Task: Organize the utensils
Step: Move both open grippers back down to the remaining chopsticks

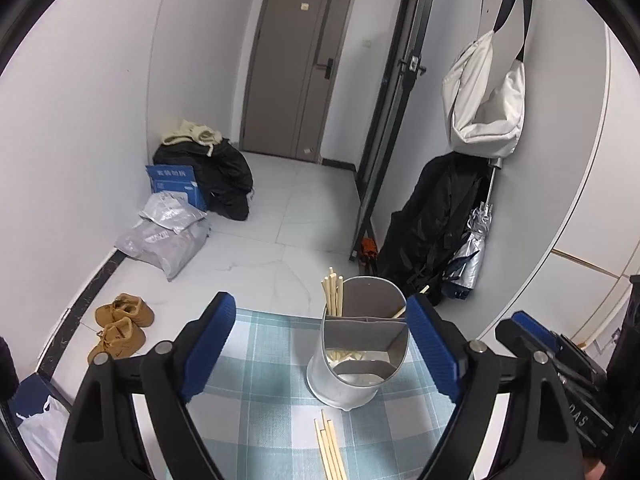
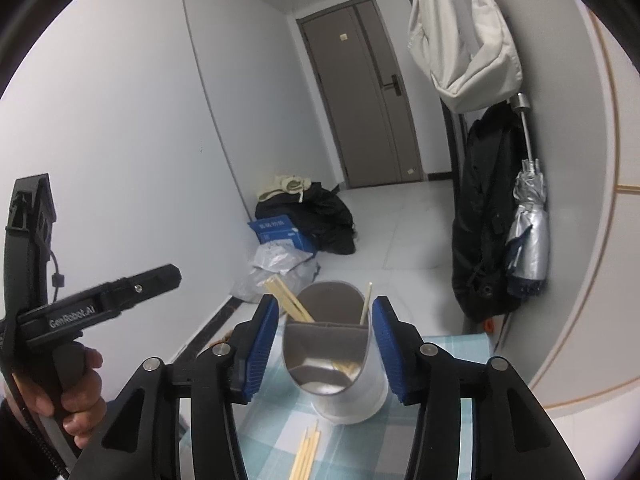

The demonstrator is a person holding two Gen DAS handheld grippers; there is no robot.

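Observation:
A shiny metal utensil holder (image 1: 340,388) with grey dividers stands on the blue checked tablecloth (image 1: 260,400). Several wooden chopsticks (image 1: 332,292) stick up from its far left compartment, and one leans at the right (image 2: 366,304). More loose chopsticks (image 1: 330,452) lie on the cloth in front of it. My left gripper (image 1: 320,344) is open, its blue pads wide apart on either side of the holder, touching nothing. My right gripper (image 2: 326,348) is open too; the holder (image 2: 348,396) shows between its pads with gaps on both sides. Loose chopsticks (image 2: 306,452) lie below it.
A person's hand (image 2: 76,396) holds the left gripper's handle. Past the table's far edge the floor carries brown shoes (image 1: 120,324), grey parcel bags (image 1: 168,236), a blue box (image 1: 176,184) and dark clothes (image 1: 224,176). A black coat (image 1: 436,220), a white bag and an umbrella (image 2: 528,236) hang right.

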